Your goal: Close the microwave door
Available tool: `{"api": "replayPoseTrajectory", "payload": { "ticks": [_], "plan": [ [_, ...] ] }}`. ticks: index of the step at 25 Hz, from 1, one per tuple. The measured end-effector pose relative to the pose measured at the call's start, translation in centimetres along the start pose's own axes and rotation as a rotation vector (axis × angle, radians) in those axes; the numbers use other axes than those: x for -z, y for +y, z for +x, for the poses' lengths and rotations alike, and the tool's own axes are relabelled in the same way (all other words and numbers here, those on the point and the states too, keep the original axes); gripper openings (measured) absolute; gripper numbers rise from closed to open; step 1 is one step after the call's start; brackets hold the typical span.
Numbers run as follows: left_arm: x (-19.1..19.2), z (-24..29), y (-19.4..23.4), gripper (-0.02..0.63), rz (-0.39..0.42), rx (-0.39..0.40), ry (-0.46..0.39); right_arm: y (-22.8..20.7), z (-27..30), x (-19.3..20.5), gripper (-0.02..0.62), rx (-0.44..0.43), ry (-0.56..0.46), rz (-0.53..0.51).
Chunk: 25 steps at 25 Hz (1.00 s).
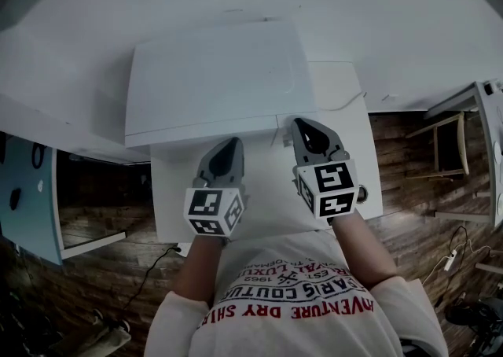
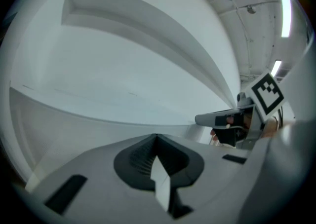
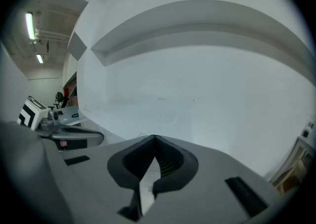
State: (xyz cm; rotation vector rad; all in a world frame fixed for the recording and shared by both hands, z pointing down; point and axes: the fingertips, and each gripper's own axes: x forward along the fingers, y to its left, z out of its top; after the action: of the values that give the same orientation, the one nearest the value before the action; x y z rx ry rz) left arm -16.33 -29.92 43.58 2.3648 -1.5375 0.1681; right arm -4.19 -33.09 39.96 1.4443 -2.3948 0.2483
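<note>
A white microwave stands at the back of a white table, seen from above. No door leaf sticks out from its front edge; the front looks flush. My left gripper sits just before the front's middle, jaws together with nothing between them. My right gripper is at the front's right end, touching or nearly so, also shut and empty. The left gripper view has the microwave's white face close ahead of the left gripper. In the right gripper view, the same face fills the space above the right gripper.
Dark wooden floor surrounds the table. A wooden chair stands at the right, a light blue panel at the left. Cables lie on the floor. The person's white printed shirt is at the table's near edge.
</note>
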Motion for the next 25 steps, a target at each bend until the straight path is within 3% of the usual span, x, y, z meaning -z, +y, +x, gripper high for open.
{"api": "replayPoseTrajectory", "payload": {
  "ticks": [4,8,14,18,25],
  "plan": [
    [-2.0,-1.9,-1.1,-0.002,0.063,0.023,-0.066,0.7,-0.3,-0.2,0.012,-0.008,-0.023,0.012],
    [-3.7,-4.1,-0.8,-0.002,0.101,0.01,-0.123,3.4,-1.2,-1.3,0.012,-0.086,-0.117,0.086],
    [-7.6,-7.3,-0.3,-0.002,0.151,0.004,-0.222,7.4,-3.0,-2.6,0.012,-0.085,-0.234,0.116],
    [-7.7,-8.6,0.3,-0.002,0.193,-0.006,-0.237,9.1,-3.8,-2.1,0.012,-0.058,-0.277,0.124],
    [-5.4,-9.5,1.5,-0.002,0.163,0.006,-0.202,11.1,-3.8,-0.9,0.012,-0.064,-0.26,0.109]
  ]
}}
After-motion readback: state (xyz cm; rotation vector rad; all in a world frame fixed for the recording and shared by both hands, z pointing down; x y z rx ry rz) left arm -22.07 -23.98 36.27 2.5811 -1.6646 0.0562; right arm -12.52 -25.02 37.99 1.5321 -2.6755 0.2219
